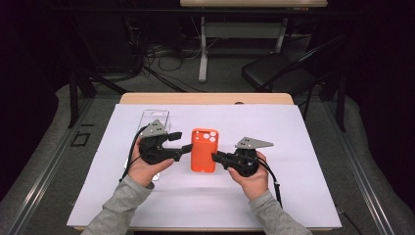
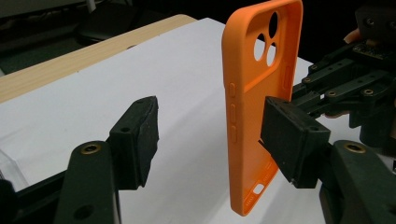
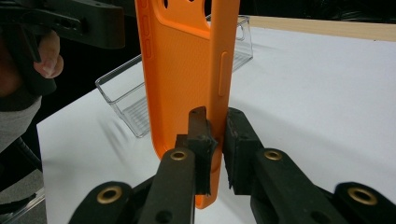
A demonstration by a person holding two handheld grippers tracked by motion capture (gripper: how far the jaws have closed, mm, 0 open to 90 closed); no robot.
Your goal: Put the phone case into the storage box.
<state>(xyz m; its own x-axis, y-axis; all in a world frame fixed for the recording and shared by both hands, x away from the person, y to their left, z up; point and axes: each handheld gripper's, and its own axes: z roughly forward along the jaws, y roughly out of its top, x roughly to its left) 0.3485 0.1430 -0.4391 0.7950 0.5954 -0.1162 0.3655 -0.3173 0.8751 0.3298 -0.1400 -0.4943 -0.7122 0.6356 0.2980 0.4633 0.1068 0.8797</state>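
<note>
While you are holding the orange phone case (image 1: 204,150) up off the white table cover (image 1: 293,196) near the middle of the table, think big to small. The table is the largest thing you are working over: a white sheet on a wooden top (image 1: 147,98), with dark floor, loose cables and a black chair (image 1: 274,71) lying beyond it at about one o'clock. A clear plastic tray (image 1: 154,117) is sitting at eleven o'clock from the case, behind your left hand.

You are gripping the case with the right gripper (image 3: 218,140): its two pads are pinching the case's side rim near the lower end, one pad inside the shell and one outside. That is a thin bite on soft material, so I would judge that it could twist or slip; you are better off keeping the squeeze steady and the case upright.

Your left gripper (image 2: 210,135) is standing with its jaws spread, and the case is sitting between them. The right-hand pad (image 2: 292,135) is lying against or just beside the inner face of the case, though I cannot tell whether it is touching; the other pad (image 2: 140,135) is standing well apart from the back. If you are taking the case over, centre it between the pads first, close on the rim at nine o'clock, opposite your right grip, and avoid the three camera holes (image 2: 266,42) near the top.
</note>
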